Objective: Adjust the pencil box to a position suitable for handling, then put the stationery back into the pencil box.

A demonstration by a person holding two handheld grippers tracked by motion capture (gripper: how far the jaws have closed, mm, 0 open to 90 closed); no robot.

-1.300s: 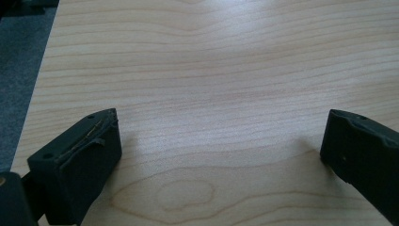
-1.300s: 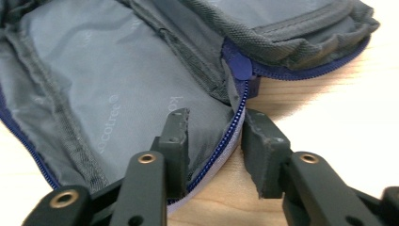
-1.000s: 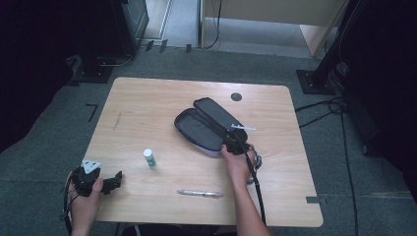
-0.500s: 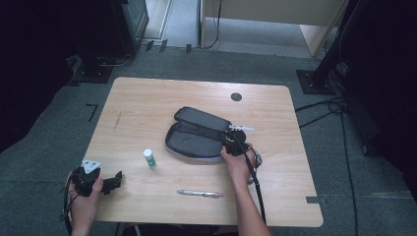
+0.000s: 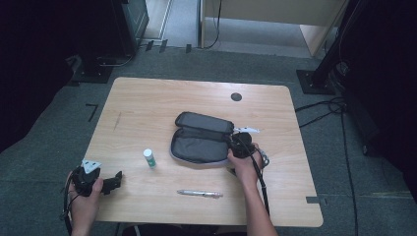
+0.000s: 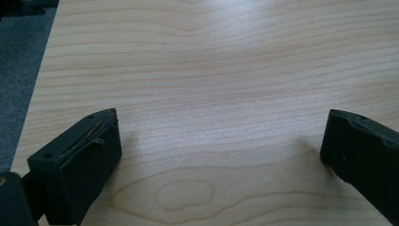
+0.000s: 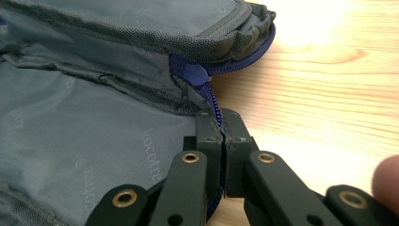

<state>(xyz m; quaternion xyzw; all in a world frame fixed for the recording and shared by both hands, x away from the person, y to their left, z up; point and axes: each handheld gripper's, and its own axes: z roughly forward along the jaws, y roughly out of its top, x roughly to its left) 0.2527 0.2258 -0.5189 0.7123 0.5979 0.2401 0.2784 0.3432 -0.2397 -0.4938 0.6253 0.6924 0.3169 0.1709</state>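
The grey pencil case (image 7: 94, 155) lining carries repeated "kocotree" print, partly legible.

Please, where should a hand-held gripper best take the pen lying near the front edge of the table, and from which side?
Grip the pen at mid-barrel, coming from straight above with the jaws across its width. It lies flat, its length running left to right, with bare table on both long sides, so the jaws likely fit there. The open left hand-held gripper seems the natural choice.
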